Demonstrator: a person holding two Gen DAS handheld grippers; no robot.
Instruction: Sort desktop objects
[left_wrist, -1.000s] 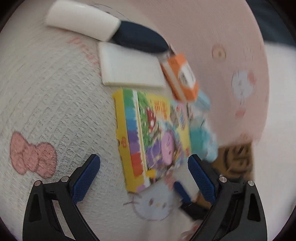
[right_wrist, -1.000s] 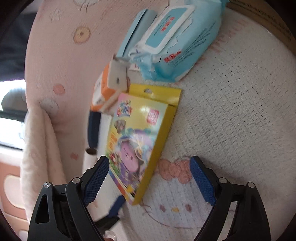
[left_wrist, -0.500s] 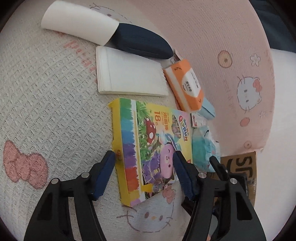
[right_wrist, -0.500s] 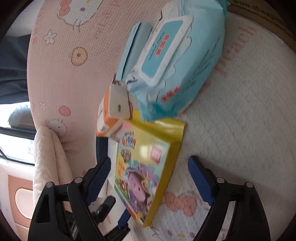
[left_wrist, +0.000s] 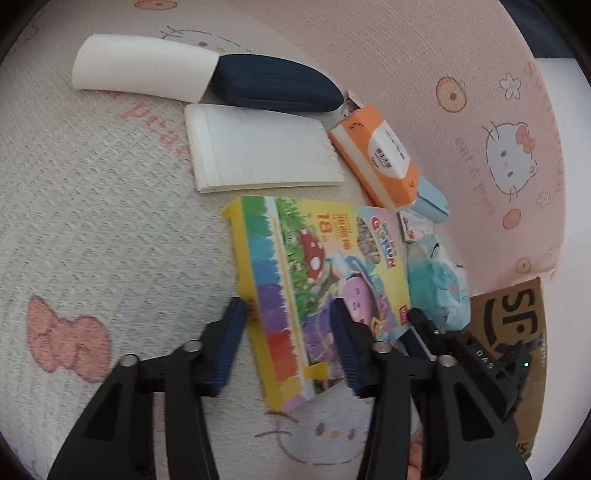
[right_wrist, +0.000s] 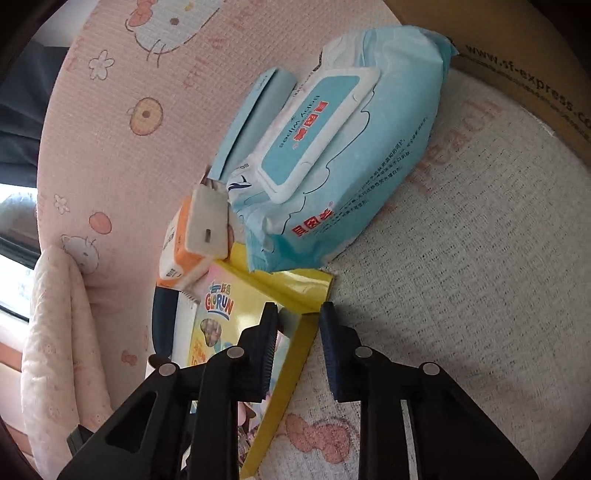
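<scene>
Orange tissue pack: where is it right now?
Left wrist view, upper right: orange tissue pack lies between white notepad and pale blue case, above the crayon box.

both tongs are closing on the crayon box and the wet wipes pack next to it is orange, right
Not quite: the wet wipes pack is light blue, as the right wrist view shows. The orange item is a smaller pack. Both tongs do straddle the crayon box.

Pink cartoon blanket (left_wrist: 424, 55); daylit window (right_wrist: 14, 258)

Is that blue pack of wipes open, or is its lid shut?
Shut. The white and teal flip lid lies flat against the wet wipes pack, with no gap or raised edge visible.
</scene>
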